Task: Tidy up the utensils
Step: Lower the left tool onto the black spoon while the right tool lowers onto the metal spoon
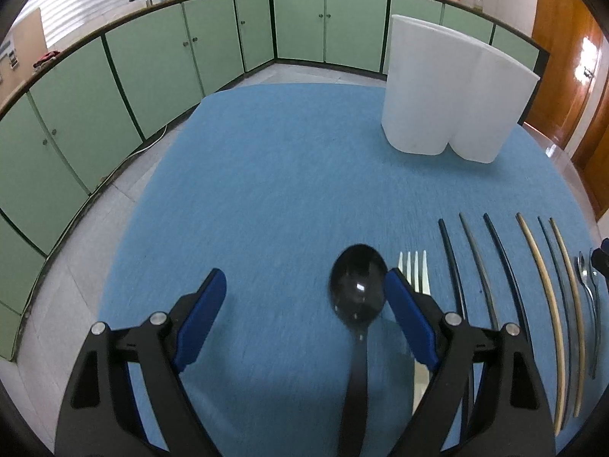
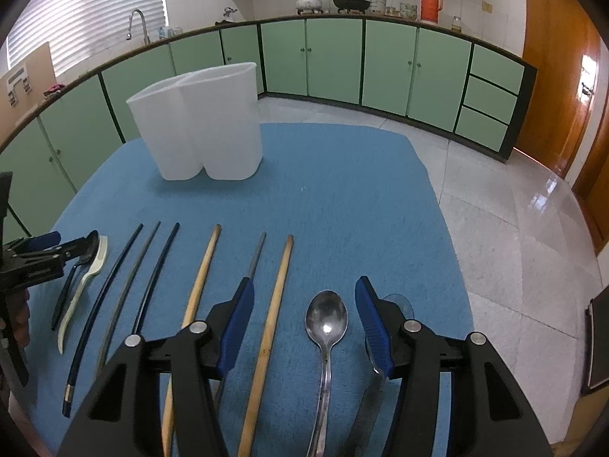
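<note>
Nothing has been sorted yet, as far as the views show: the white two-compartment holder (image 2: 201, 129) stands upright at the far side of the blue table mat (image 2: 342, 198), no utensil is seen in it, and every utensil lies flat in a row near the front edge. From the left of that row come a black spoon (image 1: 357, 289), a white fork (image 1: 415, 270), three dark chopsticks (image 2: 121, 289), and two wooden chopsticks (image 2: 274, 312) with a grey one between them, then a steel spoon (image 2: 326, 318) and a further metal piece partly hidden under the right jaw. All of it is judged left to move. The left gripper (image 1: 304, 297) is spread wide and holds nothing; the black spoon's bowl lies between its fingers, close against the right-hand pad, but whether they touch cannot be told. The right gripper (image 2: 304, 316) is about half open, also ungrasped, with the steel spoon and one wooden chopstick lying between its blue pads (image 2: 236, 327), clear of both.
</note>
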